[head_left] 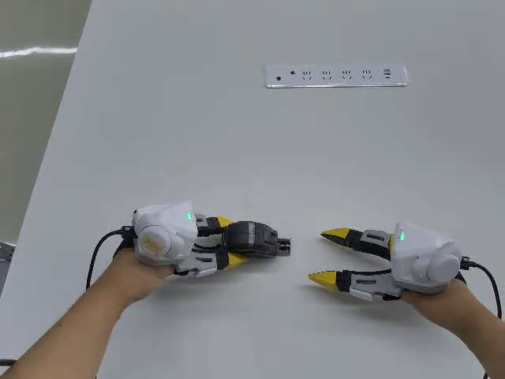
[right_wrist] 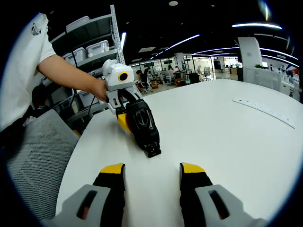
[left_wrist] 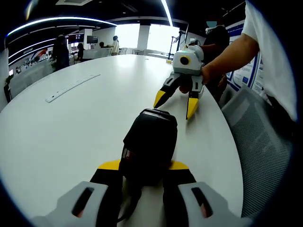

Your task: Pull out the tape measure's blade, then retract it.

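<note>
Closest to me, my left gripper (head_left: 231,241) clamps the black tape measure (head_left: 254,238) on the white table (head_left: 237,142), so I would bring my wide-open right gripper (head_left: 329,255) squarely onto the blade hook (head_left: 284,245), pinch firmly and pull straight.

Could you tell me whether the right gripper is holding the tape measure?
No, the right gripper is open and empty; the left gripper holds the tape measure.

Item: black plastic tape measure (head_left: 252,238), blocky case. Rests on white tabletop (head_left: 237,142), clamped between yellow-tipped jaws of left gripper (head_left: 230,241). Blade inside case; end hook at mouth, pointing away from gripper.
</note>
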The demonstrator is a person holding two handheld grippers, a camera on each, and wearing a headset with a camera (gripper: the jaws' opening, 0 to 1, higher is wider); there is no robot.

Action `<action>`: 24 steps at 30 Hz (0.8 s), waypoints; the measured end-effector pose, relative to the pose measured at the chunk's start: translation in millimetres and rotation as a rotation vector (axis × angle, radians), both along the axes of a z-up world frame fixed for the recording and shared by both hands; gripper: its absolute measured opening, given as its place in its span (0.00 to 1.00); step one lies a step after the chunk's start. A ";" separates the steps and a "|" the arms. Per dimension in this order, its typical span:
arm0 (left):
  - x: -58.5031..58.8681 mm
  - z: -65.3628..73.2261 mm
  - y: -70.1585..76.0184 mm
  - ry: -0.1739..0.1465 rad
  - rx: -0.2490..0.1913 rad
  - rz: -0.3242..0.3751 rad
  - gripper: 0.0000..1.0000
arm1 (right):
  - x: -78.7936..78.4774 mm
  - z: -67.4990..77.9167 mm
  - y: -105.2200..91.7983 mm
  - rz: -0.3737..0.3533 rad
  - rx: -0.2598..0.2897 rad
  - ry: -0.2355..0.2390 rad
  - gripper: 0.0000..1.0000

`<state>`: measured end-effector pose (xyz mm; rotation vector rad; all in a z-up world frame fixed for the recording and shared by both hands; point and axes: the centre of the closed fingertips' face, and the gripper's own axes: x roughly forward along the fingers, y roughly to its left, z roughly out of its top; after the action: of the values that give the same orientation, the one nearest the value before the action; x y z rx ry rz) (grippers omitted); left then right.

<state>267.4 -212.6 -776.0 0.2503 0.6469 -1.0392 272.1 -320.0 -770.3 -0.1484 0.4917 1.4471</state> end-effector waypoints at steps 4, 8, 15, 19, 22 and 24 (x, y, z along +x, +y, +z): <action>-0.1 0.2 -0.1 0.000 0.002 0.004 0.29 | 2.2 -0.3 5.1 0.010 0.003 -0.009 0.45; 0.2 0.1 0.0 0.001 0.004 0.009 0.29 | 4.8 -2.6 9.7 0.016 0.011 -0.016 0.43; 0.5 0.1 -0.1 0.001 0.003 0.012 0.29 | 4.8 -9.7 17.3 0.040 0.006 -0.034 0.40; 0.4 0.3 -0.2 0.001 0.001 0.014 0.29 | 3.4 -10.0 23.2 0.057 0.014 -0.048 0.39; 0.2 0.3 -0.6 0.002 0.002 0.012 0.29 | 2.9 -11.5 27.1 0.072 0.013 -0.054 0.39; 0.0 0.3 -0.6 0.001 0.002 0.012 0.29 | 2.9 -11.6 28.2 0.076 0.015 -0.056 0.38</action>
<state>267.4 -213.2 -775.7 0.2477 0.6498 -1.0275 275.1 -291.8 -781.9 -0.1968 0.4331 1.5170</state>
